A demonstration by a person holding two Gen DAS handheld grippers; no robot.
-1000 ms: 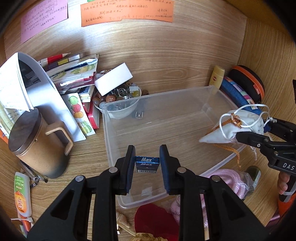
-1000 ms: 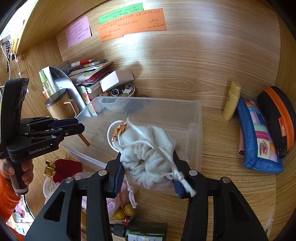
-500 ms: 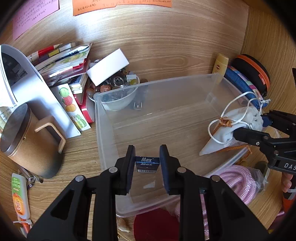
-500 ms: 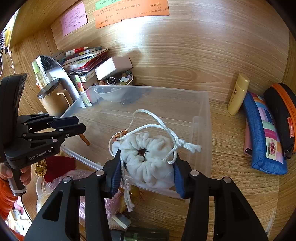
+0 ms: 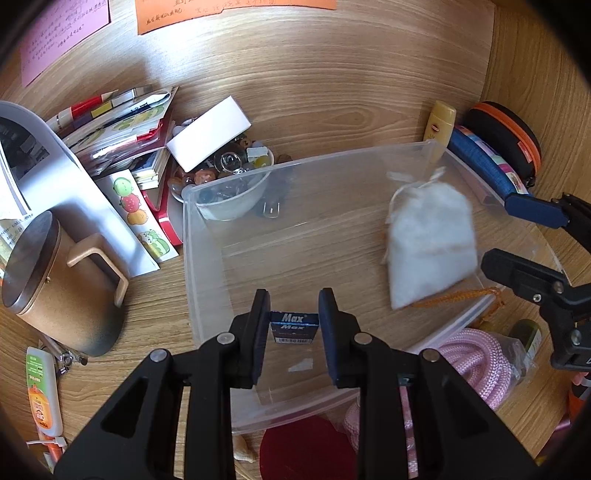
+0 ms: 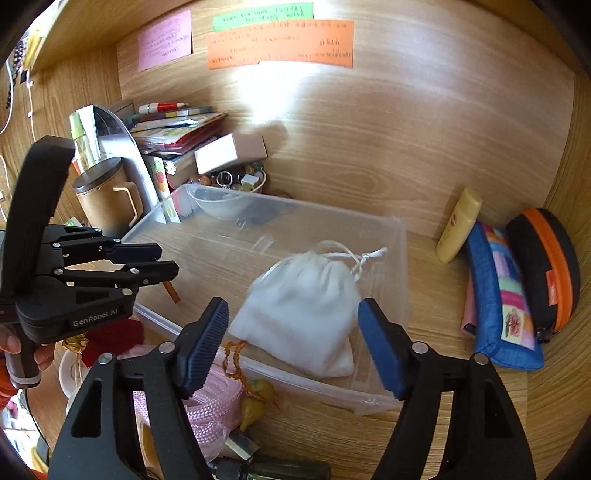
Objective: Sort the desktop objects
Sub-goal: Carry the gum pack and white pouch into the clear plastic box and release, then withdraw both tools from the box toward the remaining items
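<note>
While our right gripper (image 6: pixel 291 343) spreads its jaws, the white drawstring pouch (image 6: pixel 303 306) sits free of the pads inside the clear plastic bin (image 6: pixel 402 258), toward the lower right of that bin in the right wrist view; in the left wrist view it looks blurred at the bin's right side. Our left gripper (image 5: pixel 294 326) has its jaws clamped on a small blue Max box (image 5: pixel 294 326), held over the near edge of the bin at the bottom centre of its frame.

Around the bin, the wooden bench (image 6: pixel 443 417) is crowded: a pink rope (image 5: pixel 476 354) and a red pouch (image 5: pixel 303 446) below it, a brown lidded mug (image 5: pixel 59 280) at the left, a stack of booklets (image 5: pixel 122 136) and a white carton (image 5: pixel 208 138) at the upper left beside a bowl of trinkets (image 5: pixel 225 173). At the right lie a yellow tube (image 6: pixel 460 225), a blue pencil case (image 6: pixel 502 306) and a black case with an orange zip (image 6: pixel 546 266). The wooden back panel carries pink (image 6: pixel 165 38), green (image 6: pixel 263 14) and orange notes (image 6: pixel 280 43), with wooden side walls closing in both edges.
</note>
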